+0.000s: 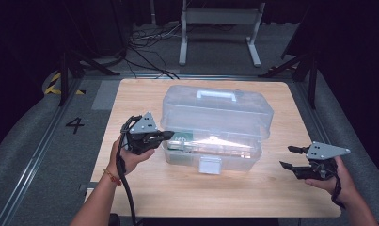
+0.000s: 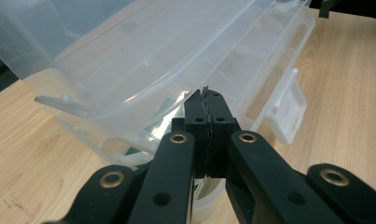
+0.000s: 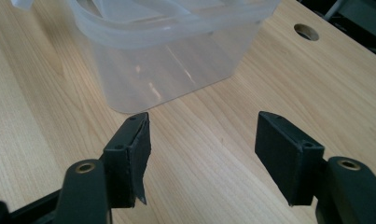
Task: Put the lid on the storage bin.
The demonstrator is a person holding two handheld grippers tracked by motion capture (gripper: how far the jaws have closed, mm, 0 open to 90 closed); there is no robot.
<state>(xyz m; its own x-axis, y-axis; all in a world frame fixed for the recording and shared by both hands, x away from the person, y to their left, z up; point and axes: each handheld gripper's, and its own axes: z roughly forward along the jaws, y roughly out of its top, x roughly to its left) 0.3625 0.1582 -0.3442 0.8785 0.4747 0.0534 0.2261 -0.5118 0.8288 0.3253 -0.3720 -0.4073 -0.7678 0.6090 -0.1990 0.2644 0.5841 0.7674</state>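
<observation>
Toolbox (image 1: 215, 127), clear plastic, is seen standing near the middle of the wooden table (image 1: 140, 188), its lid raised slightly off the base along the front edge. A pale carry handle (image 1: 217, 95) is noted on top of the lid, and a white latch (image 1: 210, 165) hangs at the front of the base. Green-labelled contents (image 1: 181, 138) are made out through the wall at the front left corner; what they are cannot be told.

Left gripper (image 1: 164, 135) is held at the front left corner of the toolbox, level with the gap between lid and base. In the left gripper view its jaws are pressed together, and their tips lie right under the raised lid rim (image 2: 106, 112), at or inside the gap; whether a thin edge is caught between the pads cannot be told. The latch is recorded to the right of these jaws in that view (image 2: 288, 109), apart from them.

Right gripper (image 1: 290, 157) is held low over the table, to the right of the toolbox and well apart from it. Its jaws are spread, with bare wood between them. In the right gripper view (image 3: 202, 140) the right front corner of the toolbox base (image 3: 171, 70) lies ahead of the jaws, untouched.
</observation>
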